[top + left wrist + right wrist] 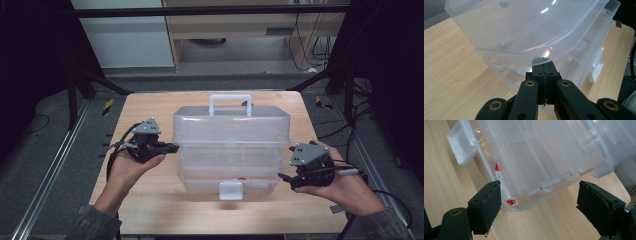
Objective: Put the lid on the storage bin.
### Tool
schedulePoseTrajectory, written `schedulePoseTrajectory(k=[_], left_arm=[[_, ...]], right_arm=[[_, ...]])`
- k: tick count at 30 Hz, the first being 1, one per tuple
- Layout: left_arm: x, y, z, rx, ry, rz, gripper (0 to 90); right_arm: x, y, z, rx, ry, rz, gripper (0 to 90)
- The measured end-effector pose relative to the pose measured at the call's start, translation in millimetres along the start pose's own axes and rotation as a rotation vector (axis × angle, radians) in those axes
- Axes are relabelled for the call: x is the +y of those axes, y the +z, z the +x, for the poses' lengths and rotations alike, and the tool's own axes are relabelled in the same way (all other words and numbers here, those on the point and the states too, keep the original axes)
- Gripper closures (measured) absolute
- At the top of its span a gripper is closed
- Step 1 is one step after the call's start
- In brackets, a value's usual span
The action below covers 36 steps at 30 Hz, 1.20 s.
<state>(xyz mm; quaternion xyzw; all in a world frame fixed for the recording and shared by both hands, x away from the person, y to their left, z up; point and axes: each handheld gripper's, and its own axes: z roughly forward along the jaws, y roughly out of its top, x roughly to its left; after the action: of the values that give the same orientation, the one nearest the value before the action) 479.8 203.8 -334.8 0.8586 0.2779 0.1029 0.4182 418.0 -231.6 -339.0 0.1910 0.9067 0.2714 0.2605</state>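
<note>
The raised lid (231,122) is apparently propped by the clenched, empty left gripper (172,147), while the right gripper (283,178) is held released alongside.

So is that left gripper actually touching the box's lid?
Cannot tell. In the left gripper view the left gripper, jaws shut, sits right under the lid's rim, but neither a gap nor contact shows plainly.
</note>
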Motion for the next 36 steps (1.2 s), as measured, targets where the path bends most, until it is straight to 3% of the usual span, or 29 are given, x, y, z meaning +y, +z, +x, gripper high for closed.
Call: schedulePoseTrajectory(k=[16,36], left_arm=[[-26.9,4.9,-11.6,0.012,-0.019,-0.014,89.9],[-49.3,11.2,-15.6,0.026,-0.014,-0.014,89.9]], right_arm=[[-31.6,-0.4,2.2,-0.025,0.070,0.007,18.2],[-55.8,7.2,5.6,-0.044,0.103,0.054,17.2]])
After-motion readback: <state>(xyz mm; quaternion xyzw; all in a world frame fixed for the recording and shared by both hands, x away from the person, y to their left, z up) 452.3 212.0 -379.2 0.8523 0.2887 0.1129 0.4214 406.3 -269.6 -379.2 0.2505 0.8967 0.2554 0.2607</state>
